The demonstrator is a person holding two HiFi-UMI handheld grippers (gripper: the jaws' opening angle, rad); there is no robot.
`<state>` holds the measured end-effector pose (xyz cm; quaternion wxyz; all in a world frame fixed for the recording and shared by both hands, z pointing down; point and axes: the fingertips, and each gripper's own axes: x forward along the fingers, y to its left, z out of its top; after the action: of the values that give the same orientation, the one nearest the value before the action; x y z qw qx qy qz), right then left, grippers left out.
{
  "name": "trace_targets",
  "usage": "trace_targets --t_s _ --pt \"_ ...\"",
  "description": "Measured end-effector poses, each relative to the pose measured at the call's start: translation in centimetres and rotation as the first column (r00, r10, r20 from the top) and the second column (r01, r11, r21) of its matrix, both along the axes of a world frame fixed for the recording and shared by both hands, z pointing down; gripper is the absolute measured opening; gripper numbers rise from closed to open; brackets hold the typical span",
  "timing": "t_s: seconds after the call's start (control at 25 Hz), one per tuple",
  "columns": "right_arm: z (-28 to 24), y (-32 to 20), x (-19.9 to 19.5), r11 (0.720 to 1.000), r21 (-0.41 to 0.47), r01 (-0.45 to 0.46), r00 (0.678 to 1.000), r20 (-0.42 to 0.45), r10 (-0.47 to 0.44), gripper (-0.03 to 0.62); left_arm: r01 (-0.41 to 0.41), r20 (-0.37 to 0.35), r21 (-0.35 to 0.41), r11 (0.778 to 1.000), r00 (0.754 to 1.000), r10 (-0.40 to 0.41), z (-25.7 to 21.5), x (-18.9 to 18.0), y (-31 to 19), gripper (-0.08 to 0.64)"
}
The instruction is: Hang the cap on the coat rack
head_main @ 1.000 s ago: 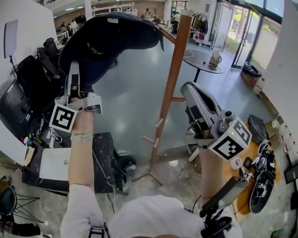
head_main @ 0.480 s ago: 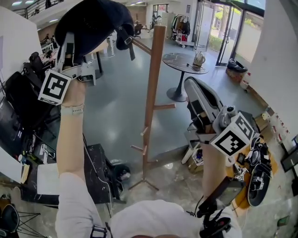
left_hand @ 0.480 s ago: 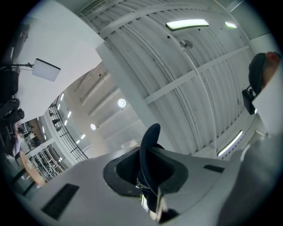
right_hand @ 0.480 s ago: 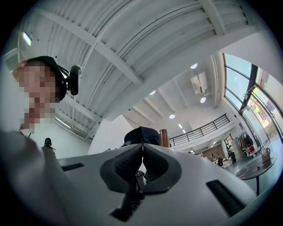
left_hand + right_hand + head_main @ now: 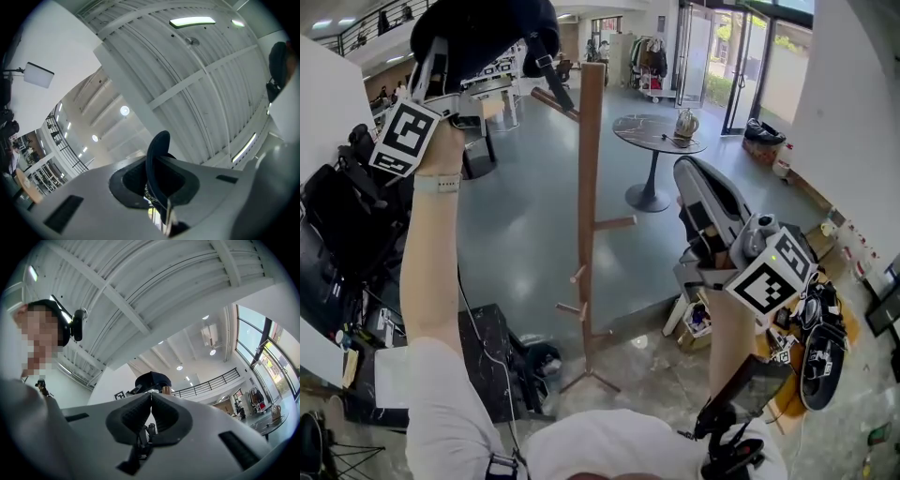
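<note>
In the head view my left gripper (image 5: 441,58) is raised high at the top left, shut on the dark cap (image 5: 487,28). The cap hangs just left of the top of the wooden coat rack (image 5: 589,187) and slightly above it; its strap dangles by the pole's top. The left gripper view shows the cap's edge (image 5: 157,152) pinched between the pads of the left gripper (image 5: 158,185). My right gripper (image 5: 694,183) stands to the right of the rack, lower, shut and holding nothing. From the right gripper (image 5: 151,412) view, the cap (image 5: 152,379) shows far off.
A round table (image 5: 661,133) with a kettle stands behind the rack. Short pegs stick out of the pole lower down. A black case (image 5: 487,342) lies at the lower left, dark bags (image 5: 337,225) at the left, shoes and gear (image 5: 820,347) at the right.
My left gripper has carried the cap upward and nearer the rack's top. The right gripper has stayed about where it was.
</note>
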<state>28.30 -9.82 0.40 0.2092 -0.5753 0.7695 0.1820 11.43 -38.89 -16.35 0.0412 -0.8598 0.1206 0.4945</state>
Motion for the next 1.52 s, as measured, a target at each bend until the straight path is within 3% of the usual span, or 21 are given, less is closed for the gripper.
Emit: trace_targets --t_s 0.24,0.56,0.72,0.84,1.0,1.24,1.4,1.52 --pt "-0.5 0.2 0.6 1.0 0.008 -0.01 1.0 0.003 0.01 0.025 -0.007 0.006 0.036 0.999 1.0 0.007 -2.1 1.5 0.9 0.034" --pt "-0.6 -0.6 0.6 1.0 -0.011 0.012 1.0 0.002 -0.012 0.025 -0.063 0.107 0.209 0.976 0.993 0.042 -1.0 4.9 6.3 0.032" --pt "-0.1 -1.5 -0.3 0.999 -0.025 0.041 0.999 0.01 -0.041 0.025 0.01 0.138 0.33 0.944 0.989 -0.059 0.1 4.5 8.6 0.034" --pt "0.4 -1.9 -0.7 0.998 -0.027 0.055 0.998 0.013 -0.054 0.025 0.074 0.182 0.394 0.916 0.971 -0.157 1.5 4.9 9.8 0.034" --pt "1.2 -2.5 -1.2 0.997 -0.041 0.072 0.997 0.027 -0.071 0.025 0.108 0.166 0.501 0.859 0.962 -0.218 3.5 4.4 11.8 0.032" --pt "2.7 -2.7 -1.2 0.995 -0.054 0.083 0.996 0.048 -0.081 0.025 0.186 0.114 0.676 0.713 0.93 -0.35 7.3 4.2 16.1 0.034" --pt "4.2 -2.9 -1.5 0.993 -0.07 0.099 0.994 0.057 -0.095 0.025 0.244 0.051 0.715 0.655 0.916 -0.397 9.3 3.8 18.2 0.034" --pt "5.5 -2.9 -1.6 0.991 -0.081 0.107 0.993 0.067 -0.102 0.025 0.308 0.016 0.741 0.597 0.88 -0.474 11.3 3.6 19.4 0.034"
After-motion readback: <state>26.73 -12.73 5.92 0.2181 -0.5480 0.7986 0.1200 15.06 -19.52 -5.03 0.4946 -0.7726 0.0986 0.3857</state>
